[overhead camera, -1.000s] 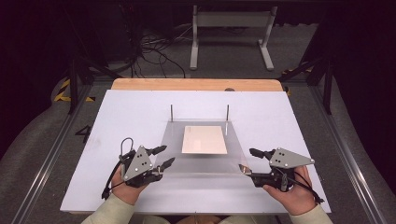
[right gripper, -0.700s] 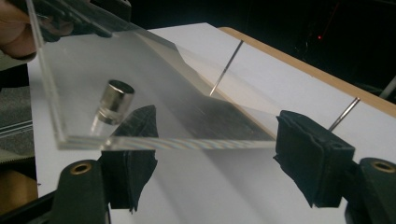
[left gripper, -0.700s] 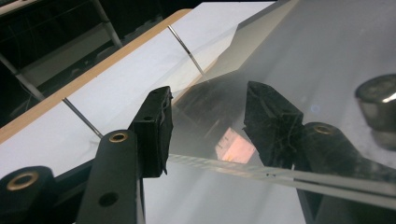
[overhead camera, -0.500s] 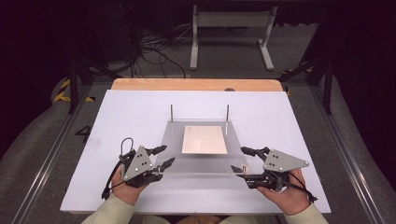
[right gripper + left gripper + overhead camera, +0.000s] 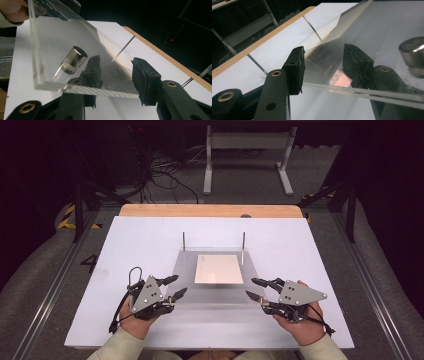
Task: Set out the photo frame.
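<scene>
right claw (image 5: 256, 289) has closed in on clear plate (image 5: 215, 292) beside pins (image 5: 183, 241).

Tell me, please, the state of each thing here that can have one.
Left gripper, open, the plate's edge between its jaws, not pinched.
Right gripper, open, its jaws have just been closing, with the plate's corner between them.
Clear plate, level, raised on short metal feet.
Card, lying flat at the plate's middle.
Thin rods, upright at the plate's far corners.
</scene>
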{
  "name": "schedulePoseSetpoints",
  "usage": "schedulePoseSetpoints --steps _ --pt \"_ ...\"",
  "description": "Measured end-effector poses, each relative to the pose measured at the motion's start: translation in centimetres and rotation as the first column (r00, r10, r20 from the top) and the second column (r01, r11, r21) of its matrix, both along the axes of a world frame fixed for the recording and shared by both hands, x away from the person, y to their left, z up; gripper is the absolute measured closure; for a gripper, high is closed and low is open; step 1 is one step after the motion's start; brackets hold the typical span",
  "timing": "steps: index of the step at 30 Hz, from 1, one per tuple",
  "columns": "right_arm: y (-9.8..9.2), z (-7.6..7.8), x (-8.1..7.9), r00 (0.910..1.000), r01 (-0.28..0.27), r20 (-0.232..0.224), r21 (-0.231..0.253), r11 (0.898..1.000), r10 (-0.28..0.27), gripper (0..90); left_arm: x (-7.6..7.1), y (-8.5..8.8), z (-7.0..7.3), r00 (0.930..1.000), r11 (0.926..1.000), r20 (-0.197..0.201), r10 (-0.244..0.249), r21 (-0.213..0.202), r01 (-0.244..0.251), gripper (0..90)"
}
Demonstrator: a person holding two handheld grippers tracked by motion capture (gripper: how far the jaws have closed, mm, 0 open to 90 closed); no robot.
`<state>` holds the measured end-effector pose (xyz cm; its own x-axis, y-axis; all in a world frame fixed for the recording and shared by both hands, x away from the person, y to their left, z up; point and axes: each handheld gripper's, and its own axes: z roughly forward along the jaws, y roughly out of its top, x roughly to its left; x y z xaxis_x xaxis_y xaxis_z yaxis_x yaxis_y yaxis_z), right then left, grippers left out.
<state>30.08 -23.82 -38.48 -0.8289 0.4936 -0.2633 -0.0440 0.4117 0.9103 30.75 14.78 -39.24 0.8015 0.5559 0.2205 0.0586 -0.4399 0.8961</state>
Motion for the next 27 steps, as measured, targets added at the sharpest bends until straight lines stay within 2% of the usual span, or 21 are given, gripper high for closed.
schedulePoseSetpoints --steps 6,11,12,14,16,20,22,23,25,26,27 --pt "0.0 0.5 0.3 0.9999 0.008 -0.009 0.017 1.000 -0.008 56.6 0.1 -0.1 0.4 0.9997 0.9998 0.014 0.019 -0.011 -0.019 52.5" --pt "0.2 1.2 0.5 0.9986 0.038 0.037 0.011 0.999 -0.038 57.5 0.4 -0.3 1.1 0.9986 0.9988 0.033 0.041 -0.030 -0.040 52.6" --pt "0.3 1.6 0.7 0.9963 0.060 0.061 0.012 0.998 -0.060 57.8 0.5 -0.4 1.4 0.9981 0.9985 0.042 0.045 -0.032 -0.043 52.8" --pt "0.3 1.7 0.7 0.9955 0.065 0.068 0.016 0.998 -0.066 57.9 0.7 -0.5 1.8 0.9972 0.9983 0.054 0.052 -0.032 -0.050 52.9" --pt "0.3 2.2 0.9 0.9924 0.081 0.091 0.017 0.997 -0.082 58.0 0.9 -0.7 2.3 0.9962 0.9976 0.063 0.060 -0.038 -0.058 53.4" --pt "0.3 3.3 1.4 0.9823 0.114 0.147 0.019 0.993 -0.115 58.4 1.1 -1.1 3.6 0.9902 0.9958 0.110 0.086 -0.040 -0.082 55.1" --pt "0.4 3.9 1.5 0.9738 0.134 0.182 0.027 0.991 -0.136 58.5 1.2 -1.2 3.9 0.9888 0.9956 0.121 0.088 -0.043 -0.083 55.4" --pt "0.4 4.1 1.5 0.9699 0.141 0.196 0.030 0.990 -0.144 58.6 1.2 -1.3 4.5 0.9858 0.9945 0.138 0.095 -0.056 -0.088 55.5" --pt "0.3 4.7 1.5 0.9655 0.154 0.206 0.040 0.987 -0.159 58.4 1.2 -1.4 4.9 0.9823 0.9940 0.157 0.102 -0.055 -0.094 56.1" --pt "0.3 4.9 1.5 0.9634 0.159 0.212 0.042 0.986 -0.165 58.4 1.1 -1.6 5.2 0.9782 0.9934 0.175 0.111 -0.049 -0.104 56.2" --pt "0.3 4.9 1.5 0.9634 0.159 0.212 0.042 0.986 -0.165 58.4 1.1 -1.6 5.2 0.9782 0.9934 0.175 0.111 -0.049 -0.104 56.3"
